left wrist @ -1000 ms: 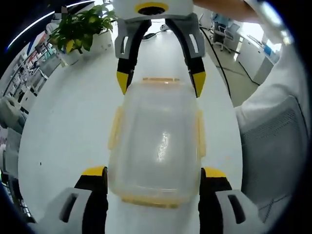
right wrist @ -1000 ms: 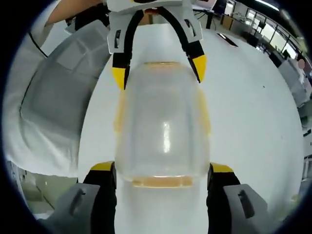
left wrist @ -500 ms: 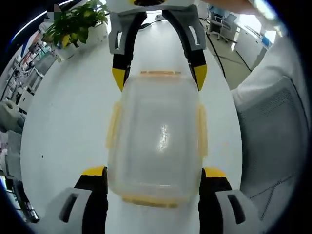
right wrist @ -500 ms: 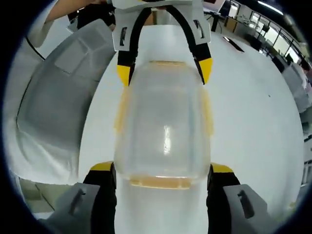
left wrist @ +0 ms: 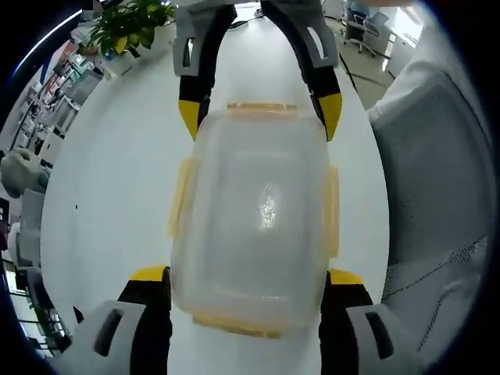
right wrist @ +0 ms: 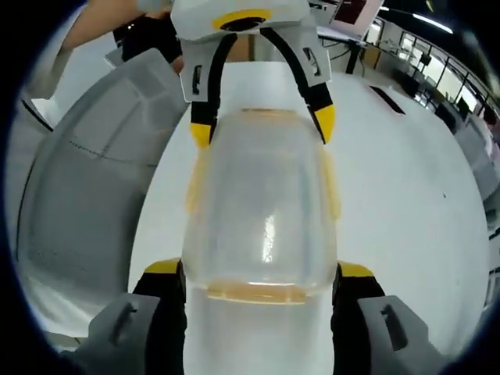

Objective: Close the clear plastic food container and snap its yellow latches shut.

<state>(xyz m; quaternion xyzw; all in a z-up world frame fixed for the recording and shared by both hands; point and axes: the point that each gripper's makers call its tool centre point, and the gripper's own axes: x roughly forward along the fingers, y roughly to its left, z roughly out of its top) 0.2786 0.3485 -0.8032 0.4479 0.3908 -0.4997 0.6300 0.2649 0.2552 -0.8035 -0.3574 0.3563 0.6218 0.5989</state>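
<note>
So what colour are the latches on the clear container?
Yellow; the latches on the container show best in the left gripper view.

The left gripper [left wrist: 244, 293] has black jaws with yellow tips and light grey housings, each housing marked by a dark slot. The right gripper [right wrist: 259, 293] is built alike: black jaws, yellow tips, grey slotted housings. Seen from the other side, each gripper's black arms curve up to a white body; on the left gripper's body a yellow ring surrounds a dark round opening. The person wears a white garment [left wrist: 437, 180] of fine mesh-like weave with a stitched pocket outline.
</note>
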